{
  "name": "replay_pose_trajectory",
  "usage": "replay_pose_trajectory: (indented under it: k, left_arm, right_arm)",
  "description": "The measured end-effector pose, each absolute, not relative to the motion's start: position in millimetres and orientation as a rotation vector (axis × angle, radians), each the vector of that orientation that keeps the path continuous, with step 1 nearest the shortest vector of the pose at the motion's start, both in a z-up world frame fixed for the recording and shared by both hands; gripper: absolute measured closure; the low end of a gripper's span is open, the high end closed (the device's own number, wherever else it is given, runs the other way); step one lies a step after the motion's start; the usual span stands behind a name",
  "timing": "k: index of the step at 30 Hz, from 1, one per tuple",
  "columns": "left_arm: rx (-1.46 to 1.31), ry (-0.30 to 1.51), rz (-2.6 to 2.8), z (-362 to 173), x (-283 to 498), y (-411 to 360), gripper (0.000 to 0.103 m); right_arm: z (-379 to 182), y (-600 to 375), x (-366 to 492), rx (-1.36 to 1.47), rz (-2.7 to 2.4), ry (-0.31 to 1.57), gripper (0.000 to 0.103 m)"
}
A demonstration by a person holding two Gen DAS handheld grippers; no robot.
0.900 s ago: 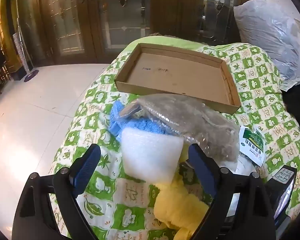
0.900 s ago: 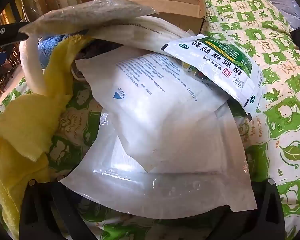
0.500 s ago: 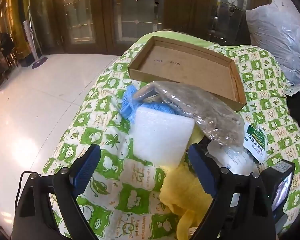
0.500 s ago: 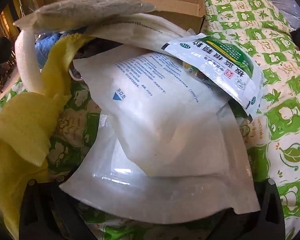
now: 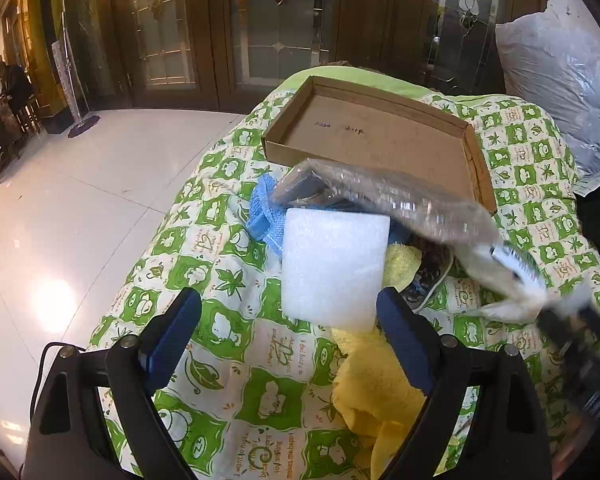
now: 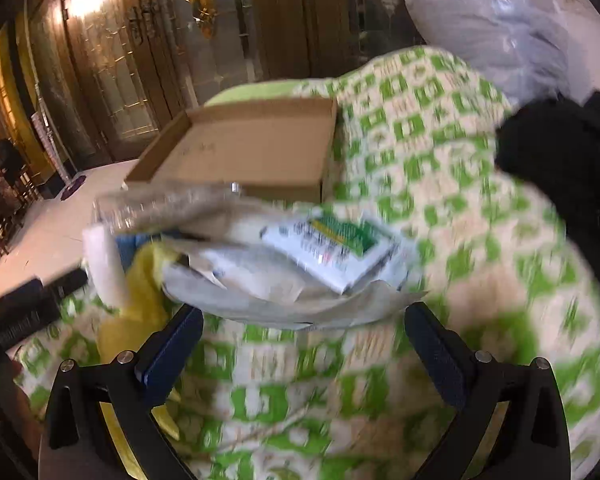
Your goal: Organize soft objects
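Note:
On the green-and-white quilt [image 5: 236,340] lies a heap of soft things: a white foam block [image 5: 334,266], a blue cloth [image 5: 262,210], a yellow cloth [image 5: 376,392], a bubble-wrap bag [image 5: 388,196] and a green-printed sachet [image 5: 516,264]. My left gripper [image 5: 286,300] is open, and the foam block's near edge sits between its fingers, closer to the right one. The right wrist view is blurred. There my right gripper [image 6: 304,316] is open just short of the white pouches [image 6: 260,292] and the sachet [image 6: 332,248], holding nothing.
An empty shallow cardboard tray [image 5: 380,140] sits beyond the heap on the quilt. A grey plastic bag [image 5: 560,92] is at the far right, next to something black [image 6: 560,152]. The quilt drops off at the left to a shiny tiled floor [image 5: 60,220].
My right gripper has drawn back and up from the pouches; its fingers now show and its view blurs. The left gripper has backed off a little from the foam block.

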State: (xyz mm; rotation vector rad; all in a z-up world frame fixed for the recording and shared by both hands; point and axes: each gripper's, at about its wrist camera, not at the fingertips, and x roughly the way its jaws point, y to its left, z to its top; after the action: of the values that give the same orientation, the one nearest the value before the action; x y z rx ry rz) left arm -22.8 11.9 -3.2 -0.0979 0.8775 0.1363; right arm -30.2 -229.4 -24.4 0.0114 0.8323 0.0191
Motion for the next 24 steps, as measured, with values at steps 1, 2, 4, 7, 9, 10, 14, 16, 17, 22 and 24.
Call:
replay_pose_trajectory:
  k: [1,2,4,7,9,10,14,16,17,22,24]
  left_arm:
    - [-0.097,0.88,0.136,-3.3,-22.6,11.9,0.013]
    - [-0.097,0.882,0.136,-3.5,-22.4,11.8,0.013]
    - [-0.096,0.885,0.135,-4.2,-22.0,11.5,0.013]
    - [-0.093,0.89,0.134,-5.3,-20.6,10.2,0.013]
    - [-0.092,0.891,0.133,-6.2,-19.8,9.7,0.013]
    - [-0.09,0.891,0.132,-6.4,-19.6,9.2,0.013]
    - [-0.078,0.886,0.129,-6.7,-20.8,6.1,0.013]
    - [-0.072,0.885,0.128,-6.7,-21.0,4.2,0.013]
    - [-0.069,0.886,0.129,-6.8,-21.0,3.3,0.013]
    - [-0.069,0.886,0.131,-6.9,-21.9,2.4,0.013]
    - [-0.067,0.888,0.131,-7.4,-22.3,1.9,0.013]
  right_arm:
    - [-17.6,-234.3,-27.8,-0.003,0.031,0.828,0.0]
    - [-10.2,-237.8,-27.0,-0.02,0.05,0.835,0.0]
    - [-1.0,-239.6,-23.7,-0.032,0.109,0.877,0.0]
    - [8.6,-242.8,-38.0,-0.016,0.173,0.942,0.0]
    - [9.8,-245.9,-53.2,-0.008,0.205,0.956,0.0]
    - [8.2,-249.5,-60.4,-0.004,0.205,0.947,0.0]
    - [-0.8,-258.5,-76.9,-0.018,0.148,0.884,0.0]
    - [2.4,-264.3,-75.4,0.002,0.146,0.88,0.0]
    - [4.5,-266.1,-74.6,0.01,0.143,0.874,0.0]
    - [1.8,-264.3,-78.0,0.01,0.156,0.851,0.0]
    - [2.0,-268.1,-82.1,0.012,0.162,0.854,0.0]
